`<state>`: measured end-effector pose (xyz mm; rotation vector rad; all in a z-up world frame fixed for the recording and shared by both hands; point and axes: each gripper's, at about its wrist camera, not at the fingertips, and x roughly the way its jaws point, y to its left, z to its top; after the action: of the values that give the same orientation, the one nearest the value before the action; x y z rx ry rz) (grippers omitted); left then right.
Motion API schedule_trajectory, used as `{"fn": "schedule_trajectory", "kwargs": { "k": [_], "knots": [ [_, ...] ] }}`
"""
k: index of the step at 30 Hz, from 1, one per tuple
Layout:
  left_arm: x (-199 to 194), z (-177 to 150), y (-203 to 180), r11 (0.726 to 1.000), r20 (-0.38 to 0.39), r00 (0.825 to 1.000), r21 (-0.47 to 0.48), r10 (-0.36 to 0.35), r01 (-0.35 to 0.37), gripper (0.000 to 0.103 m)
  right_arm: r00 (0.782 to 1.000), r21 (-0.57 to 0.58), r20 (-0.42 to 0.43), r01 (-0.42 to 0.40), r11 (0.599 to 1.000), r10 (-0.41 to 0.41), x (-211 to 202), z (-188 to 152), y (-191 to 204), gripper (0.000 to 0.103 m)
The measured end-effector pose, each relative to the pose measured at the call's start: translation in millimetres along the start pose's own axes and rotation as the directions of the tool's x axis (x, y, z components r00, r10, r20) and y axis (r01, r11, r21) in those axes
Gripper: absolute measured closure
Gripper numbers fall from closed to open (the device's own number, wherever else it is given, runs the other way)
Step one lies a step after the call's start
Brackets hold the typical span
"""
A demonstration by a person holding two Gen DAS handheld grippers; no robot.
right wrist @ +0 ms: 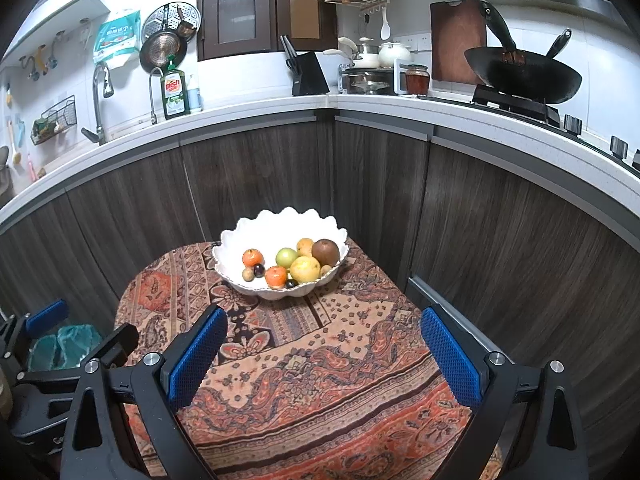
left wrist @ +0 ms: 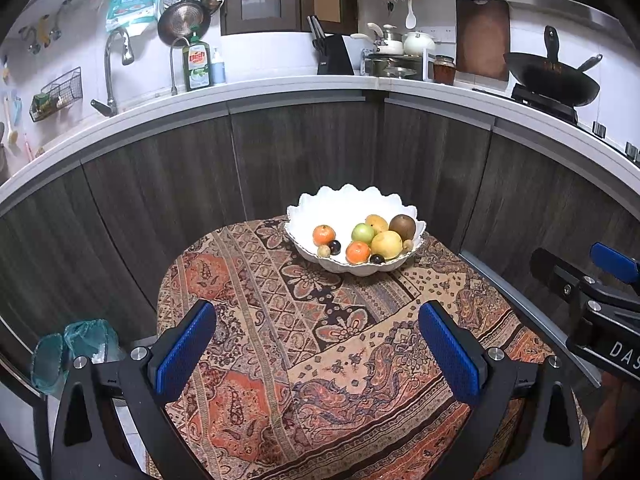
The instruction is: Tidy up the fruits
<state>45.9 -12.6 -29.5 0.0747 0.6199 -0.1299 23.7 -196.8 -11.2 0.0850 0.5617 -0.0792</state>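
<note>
Two grippers above near desk edge: left gripper fingers spread wide, nothing between; right gripper likewise spread, nothing held. White scalloped bowl at far end of patterned desk, well apart from both. Fruits inside bowl: orange, green apple, yellow fruit, brown fruit.

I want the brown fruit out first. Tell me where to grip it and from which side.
Grip the brown fruit across its round middle, coming from above: it sits at the bowl's back right, close to the rim, with the yellow fruit crowding its front. Either open gripper would probably do.
</note>
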Motion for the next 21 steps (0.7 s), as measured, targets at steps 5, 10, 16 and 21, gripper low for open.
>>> {"fn": "schedule_trajectory", "kwargs": {
  "k": [5, 10, 16, 21],
  "knots": [
    [0.2, 0.0, -0.5, 1.000, -0.001, 1.000, 0.001, -0.006, 0.006, 0.000, 1.000, 0.001, 0.002, 0.000, 1.000, 0.000, -0.2, -0.2, -0.5, 0.005],
    [0.0, -0.2, -0.4, 1.000, -0.002, 1.000, 0.001, -0.008, 0.008, 0.000, 1.000, 0.002, 0.002, 0.000, 1.000, 0.000, -0.2, -0.2, -0.5, 0.005],
    [1.4, -0.3, -0.7, 1.000, -0.010, 1.000, 0.008, -0.007, 0.007, 0.000, 1.000, 0.006, 0.001, 0.001, 1.000, -0.001, 0.4, -0.3, -1.7, 0.005],
    [2.7, -0.7, -1.2, 1.000, -0.018, 1.000, 0.007, -0.005, 0.005, 0.000, 1.000, 0.016, -0.005, 0.005, 1.000, -0.005, 1.6, -0.6, -0.3, 0.005]
  ]
}}
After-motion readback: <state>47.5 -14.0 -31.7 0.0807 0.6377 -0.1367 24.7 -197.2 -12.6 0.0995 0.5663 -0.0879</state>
